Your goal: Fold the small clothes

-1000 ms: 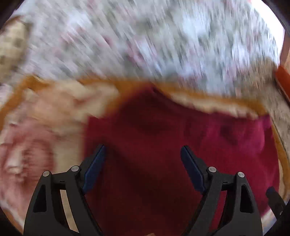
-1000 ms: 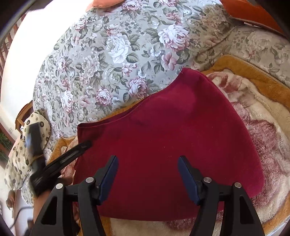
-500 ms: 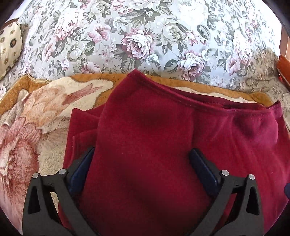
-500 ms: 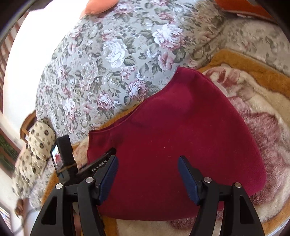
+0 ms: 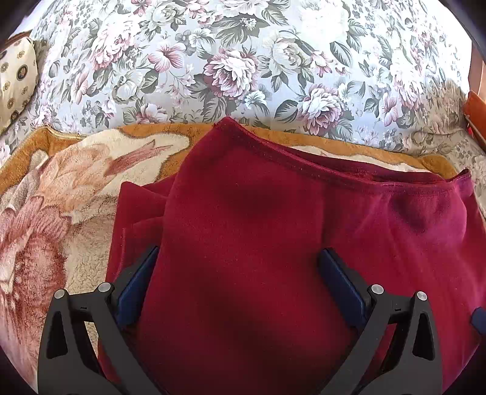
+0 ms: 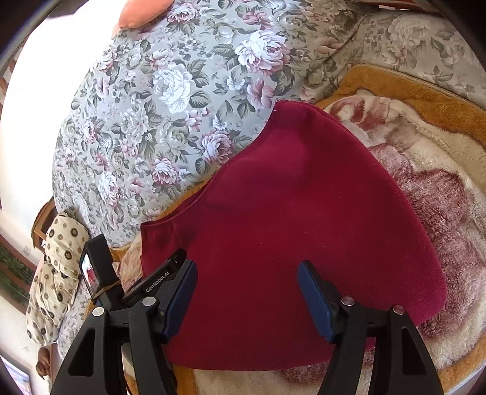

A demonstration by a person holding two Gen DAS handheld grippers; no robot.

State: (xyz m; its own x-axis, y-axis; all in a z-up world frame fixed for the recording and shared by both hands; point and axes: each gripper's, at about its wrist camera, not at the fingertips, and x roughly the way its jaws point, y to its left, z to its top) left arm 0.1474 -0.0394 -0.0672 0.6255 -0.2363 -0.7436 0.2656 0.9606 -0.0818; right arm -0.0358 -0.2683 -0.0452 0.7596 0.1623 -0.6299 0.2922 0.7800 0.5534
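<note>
A dark red fleece garment [image 5: 249, 243] lies folded over on a plush cream and orange blanket [image 5: 54, 194]. A lower layer sticks out at its left side. My left gripper [image 5: 240, 273] is open, low over the garment, its fingers straddling the folded top layer. In the right wrist view the same garment [image 6: 303, 218] lies flat and rounded. My right gripper [image 6: 246, 288] is open and empty above its near part. The left gripper's body [image 6: 127, 282] shows at the garment's left edge there.
A floral bedspread [image 5: 243, 60] covers the bed beyond the blanket [image 6: 440, 170]. A cream patterned pillow [image 6: 57, 267] lies at the far left. An orange object [image 5: 475, 112] sits at the right edge. An orange cushion [image 6: 142, 12] lies at the top.
The left gripper has dropped down and settled low over the folded garment, its fingers now straddling the top layer. The right gripper has barely moved.
</note>
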